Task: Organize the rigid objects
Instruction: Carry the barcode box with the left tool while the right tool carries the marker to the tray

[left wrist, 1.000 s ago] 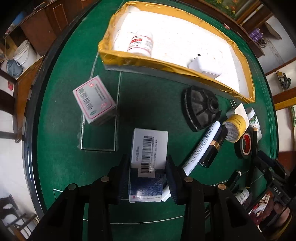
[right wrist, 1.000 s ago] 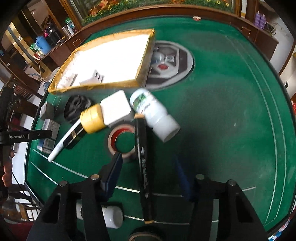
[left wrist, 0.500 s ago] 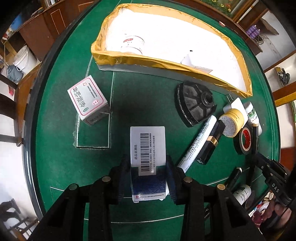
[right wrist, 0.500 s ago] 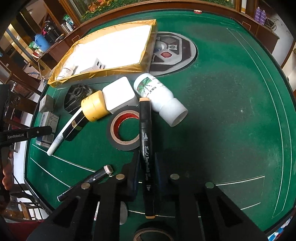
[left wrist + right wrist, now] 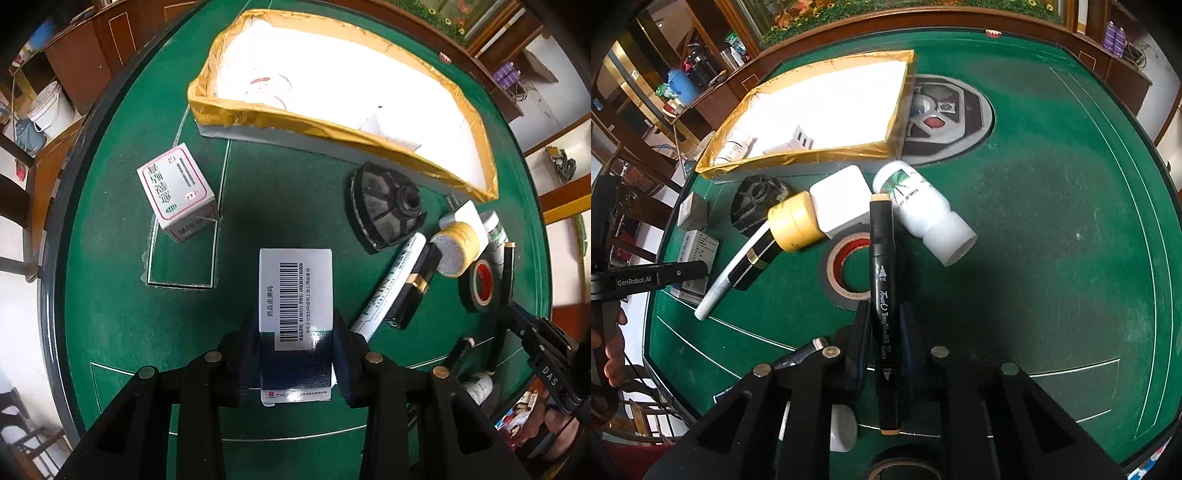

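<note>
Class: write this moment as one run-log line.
left hand-held gripper: shut on barcode box | right hand-held gripper: shut on black marker | tray: two items inside

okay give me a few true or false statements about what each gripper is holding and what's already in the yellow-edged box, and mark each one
1. The right gripper is shut on the black marker. True.
2. The left gripper has the barcoded medicine box between its fingers. True.
3. The yellow-edged box holds nothing. False: a small bottle and a white charger lie inside.
4. The white bottle with the palm label stands upright. False: it lies on its side.
5. The tape roll with the red core is inside the box. False: it lies on the green felt.
</note>
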Action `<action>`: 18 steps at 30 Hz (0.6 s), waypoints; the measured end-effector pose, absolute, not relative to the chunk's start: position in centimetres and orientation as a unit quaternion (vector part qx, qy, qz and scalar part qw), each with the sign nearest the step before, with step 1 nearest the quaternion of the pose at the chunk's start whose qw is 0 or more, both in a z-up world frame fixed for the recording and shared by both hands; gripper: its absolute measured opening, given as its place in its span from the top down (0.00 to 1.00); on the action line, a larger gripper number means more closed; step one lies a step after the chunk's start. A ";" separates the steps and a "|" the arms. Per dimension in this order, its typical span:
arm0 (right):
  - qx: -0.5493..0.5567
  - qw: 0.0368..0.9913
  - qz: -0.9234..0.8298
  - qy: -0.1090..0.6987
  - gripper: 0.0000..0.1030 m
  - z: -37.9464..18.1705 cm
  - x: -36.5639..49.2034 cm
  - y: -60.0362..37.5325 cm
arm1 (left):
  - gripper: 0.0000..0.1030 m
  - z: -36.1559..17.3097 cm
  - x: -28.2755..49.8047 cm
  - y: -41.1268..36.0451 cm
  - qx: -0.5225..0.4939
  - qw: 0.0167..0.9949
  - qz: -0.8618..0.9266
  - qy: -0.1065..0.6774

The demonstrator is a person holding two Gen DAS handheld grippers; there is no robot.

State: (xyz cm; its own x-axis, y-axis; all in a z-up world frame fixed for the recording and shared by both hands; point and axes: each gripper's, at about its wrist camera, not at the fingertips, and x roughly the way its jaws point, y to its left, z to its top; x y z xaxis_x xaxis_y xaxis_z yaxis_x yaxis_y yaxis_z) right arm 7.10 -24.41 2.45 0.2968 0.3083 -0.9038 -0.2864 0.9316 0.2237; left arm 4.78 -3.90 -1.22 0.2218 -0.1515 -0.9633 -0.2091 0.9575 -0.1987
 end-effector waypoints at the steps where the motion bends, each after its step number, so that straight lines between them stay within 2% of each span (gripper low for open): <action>1: 0.010 0.806 0.186 0.562 0.86 2.5 7.2 -24.4 | 0.63 -1.0 4.7 -3.8 -0.148 0.770 0.018 0.621; 18: 0.012 0.816 0.211 0.538 0.86 5.0 7.5 -22.9 | 0.63 3.4 4.5 -4.0 -0.128 0.792 0.014 0.597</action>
